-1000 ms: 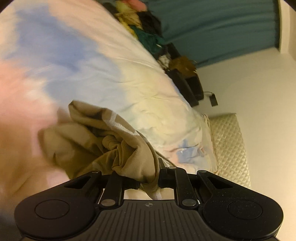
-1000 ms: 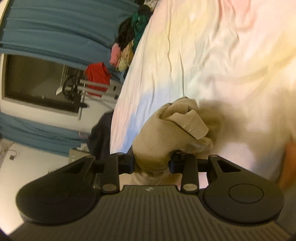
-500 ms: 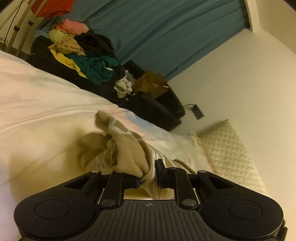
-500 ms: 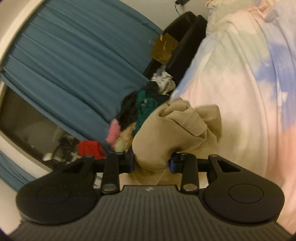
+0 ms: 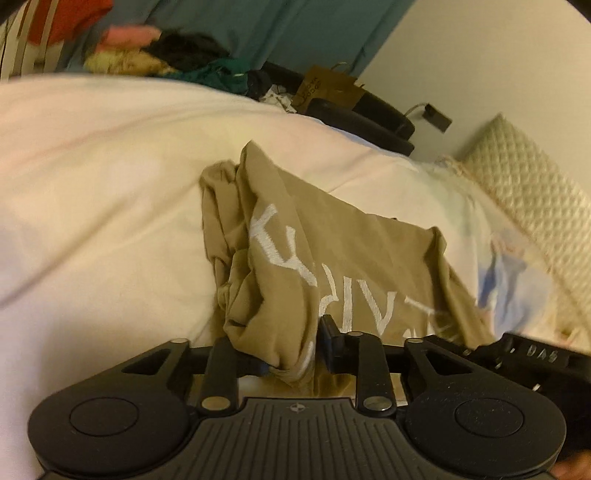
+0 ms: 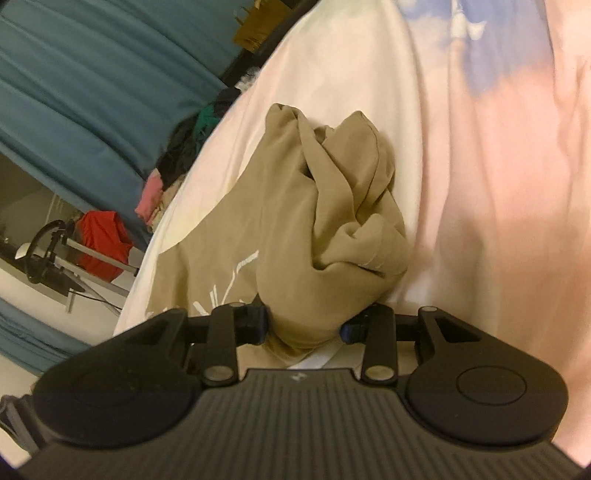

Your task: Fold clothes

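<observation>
A tan T-shirt (image 5: 295,258) with white lettering lies partly spread on the pastel bedspread (image 5: 110,184). My left gripper (image 5: 293,354) is shut on a bunched edge of it, the printed side facing up and stretching to the right. In the right wrist view the same tan T-shirt (image 6: 325,206) is crumpled into a lump, and my right gripper (image 6: 303,325) is shut on its near fold. The other gripper's black body (image 5: 535,358) shows at the left wrist view's right edge. Both grippers sit low over the bed.
A pile of mixed clothes (image 5: 177,55) sits at the bed's far side before a teal curtain (image 5: 277,29). A black chair with a paper bag (image 5: 332,88) and a quilted cream pillow (image 5: 528,184) lie beyond. A red garment on a rack (image 6: 99,240) stands off the bed.
Both grippers came down from a raised, tilted position to the bed while still gripping the shirt. The shirt now lies more spread out, with its lettering showing.
</observation>
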Motion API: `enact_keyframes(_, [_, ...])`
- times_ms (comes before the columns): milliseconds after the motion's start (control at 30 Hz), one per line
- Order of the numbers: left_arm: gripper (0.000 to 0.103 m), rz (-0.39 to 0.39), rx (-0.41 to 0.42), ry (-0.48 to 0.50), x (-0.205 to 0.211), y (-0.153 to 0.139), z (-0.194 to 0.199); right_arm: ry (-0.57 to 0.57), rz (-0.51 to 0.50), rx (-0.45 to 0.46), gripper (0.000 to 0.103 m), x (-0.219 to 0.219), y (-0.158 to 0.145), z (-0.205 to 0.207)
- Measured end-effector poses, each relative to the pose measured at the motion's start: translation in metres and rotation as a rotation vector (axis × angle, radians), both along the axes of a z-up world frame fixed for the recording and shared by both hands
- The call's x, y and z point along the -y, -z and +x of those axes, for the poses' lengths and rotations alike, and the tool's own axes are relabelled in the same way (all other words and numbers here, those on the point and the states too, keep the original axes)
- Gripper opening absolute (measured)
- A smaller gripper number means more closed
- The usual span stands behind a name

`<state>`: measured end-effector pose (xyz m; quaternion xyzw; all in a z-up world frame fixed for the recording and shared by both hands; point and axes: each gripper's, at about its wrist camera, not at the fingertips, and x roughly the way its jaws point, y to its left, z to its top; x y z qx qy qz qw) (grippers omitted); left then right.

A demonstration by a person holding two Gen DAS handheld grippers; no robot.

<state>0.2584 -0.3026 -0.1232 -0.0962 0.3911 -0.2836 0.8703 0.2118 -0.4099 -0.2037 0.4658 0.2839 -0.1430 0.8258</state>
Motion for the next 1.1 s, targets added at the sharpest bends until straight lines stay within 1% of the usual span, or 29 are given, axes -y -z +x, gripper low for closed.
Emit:
enact_keyframes(33, [0.041, 0.022, 0.011, 0.014, 0.002, -0.006, -0.004, -0.002, -0.019, -0.030, 0.044, -0.001, -0.008, -0.001])
enact_keyframes(100, [0.063, 0.060, 0.036, 0.039, 0.000, -0.021, -0.017, -0.012, -0.060, -0.078, 0.046, -0.005, -0.025, -0.004])
enact_keyframes(133, [0.067, 0.083, 0.058, 0.048, -0.004, -0.032, -0.026, -0.020, -0.085, -0.092, 0.049, -0.009, -0.035, -0.008])
enact_keyframes(167, [0.075, 0.105, 0.080, 0.055, -0.006, -0.043, -0.035, -0.029, -0.119, -0.089, 0.058, -0.014, -0.046, -0.014])
enact_keyframes(200, [0.078, 0.128, 0.102, 0.062, -0.008, -0.054, -0.045, -0.039, -0.157, -0.079, 0.073, -0.020, -0.058, -0.021])
enact_keyframes(233, [0.079, 0.144, 0.125, 0.068, -0.010, -0.064, -0.054, -0.049, -0.195, -0.070, 0.082, -0.025, -0.071, -0.027])
enact_keyframes(267, [0.083, 0.154, 0.154, 0.072, -0.012, -0.076, -0.065, -0.059, -0.233, -0.060, 0.094, -0.031, -0.083, -0.034])
enact_keyframes(300, [0.088, 0.166, 0.191, 0.073, -0.016, -0.090, -0.080, -0.069, -0.270, -0.051, 0.091, -0.037, -0.095, -0.041])
enact_keyframes(400, [0.095, 0.183, 0.292, 0.060, -0.029, -0.127, -0.120, -0.098, -0.383, -0.022, 0.091, -0.053, -0.132, -0.061])
enact_keyframes(500, [0.099, 0.172, 0.368, 0.043, -0.044, -0.161, -0.159, -0.110, -0.463, 0.022, 0.091, -0.071, -0.165, -0.086])
enact_keyframes(600, [0.101, 0.148, 0.422, 0.026, -0.060, -0.191, -0.195, -0.118, -0.532, 0.074, 0.091, -0.090, -0.189, -0.115])
enact_keyframes(733, [0.102, 0.109, 0.466, 0.005, -0.082, -0.221, -0.239, -0.129, -0.623, 0.142, 0.091, -0.117, -0.215, -0.154])
enact_keyframes(800, [0.102, 0.097, 0.493, -0.010, -0.093, -0.232, -0.260, -0.138, -0.664, 0.175, 0.091, -0.130, -0.224, -0.173])
enact_keyframes(900, [0.102, 0.078, 0.511, -0.024, -0.110, -0.244, -0.292, -0.140, -0.699, 0.222, 0.091, -0.146, -0.231, -0.198])
enact_keyframes(1000, [0.102, 0.078, 0.535, -0.037, -0.123, -0.250, -0.320, -0.131, -0.735, 0.265, 0.091, -0.159, -0.231, -0.221])
enact_keyframes(1100, [0.102, 0.080, 0.552, -0.053, -0.132, -0.249, -0.343, -0.126, -0.764, 0.285, 0.091, -0.169, -0.226, -0.237])
